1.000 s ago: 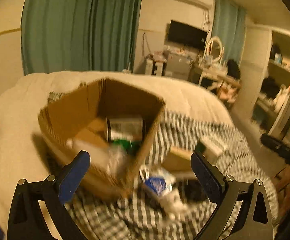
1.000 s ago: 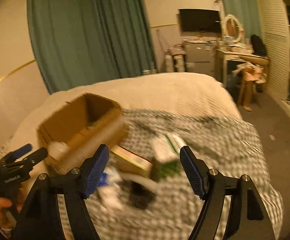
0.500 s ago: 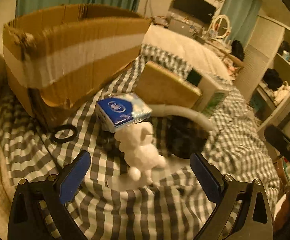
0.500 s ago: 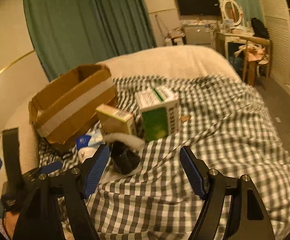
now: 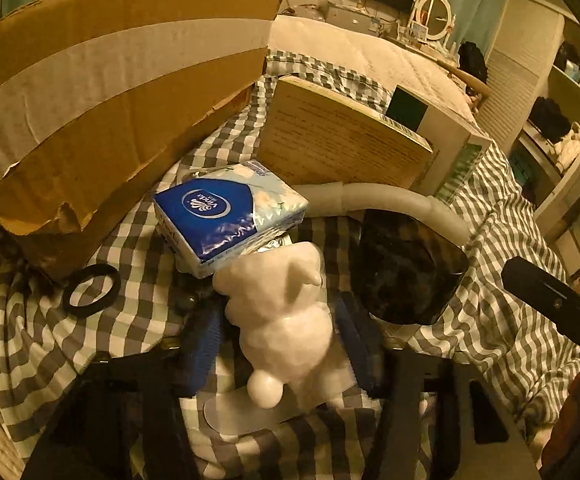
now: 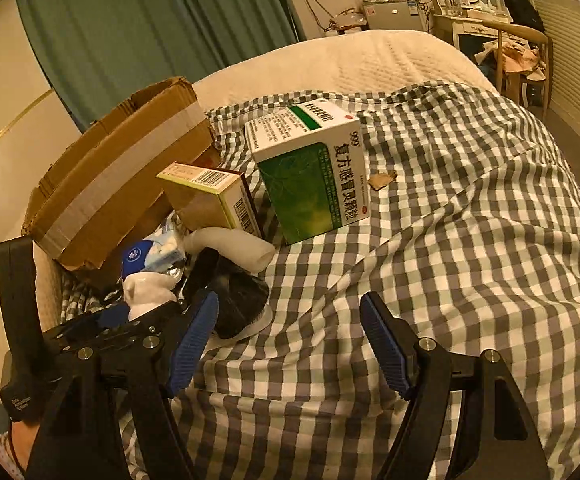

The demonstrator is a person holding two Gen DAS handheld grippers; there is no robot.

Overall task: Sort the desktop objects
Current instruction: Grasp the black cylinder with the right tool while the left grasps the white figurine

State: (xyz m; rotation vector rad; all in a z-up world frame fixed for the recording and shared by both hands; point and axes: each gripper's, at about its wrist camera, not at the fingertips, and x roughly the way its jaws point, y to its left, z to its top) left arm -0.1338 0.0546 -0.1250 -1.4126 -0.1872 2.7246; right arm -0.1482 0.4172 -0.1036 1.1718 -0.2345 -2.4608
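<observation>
Two grippers work over a checked cloth [image 6: 429, 208] spread on a bed. The left gripper [image 5: 280, 344] has its blue fingers [image 5: 204, 354] set on either side of a white figurine [image 5: 286, 320], which stands near the cloth's near edge; the pads lie just beside the figurine's flanks, but whether they press on it cannot be told (the fingers are largely hidden behind it). The right gripper [image 6: 290, 344] hangs above bare cloth with its fingers [image 6: 385, 344] wide apart and nothing between them.

A tissue pack [image 5: 228, 218], blue and white, lies tilted just behind the figurine and touches its head. To the right of the figurine sits a dark glossy item [image 5: 407, 270], with a pale grey tube [image 5: 389, 200] curving behind it. A black ring [image 5: 91, 290] lies flat on the cloth toward its left edge, just beside the corner of a carton [image 5: 102, 92], whose side bears a band of pale tape. Behind the tissue pack stands a small tan box [image 6: 214, 200], and beside it a larger green-and-white box [image 6: 313, 176], both nearer the cloth's far edge. A small brown scrap [image 6: 381, 179] lies just right of the green box.
</observation>
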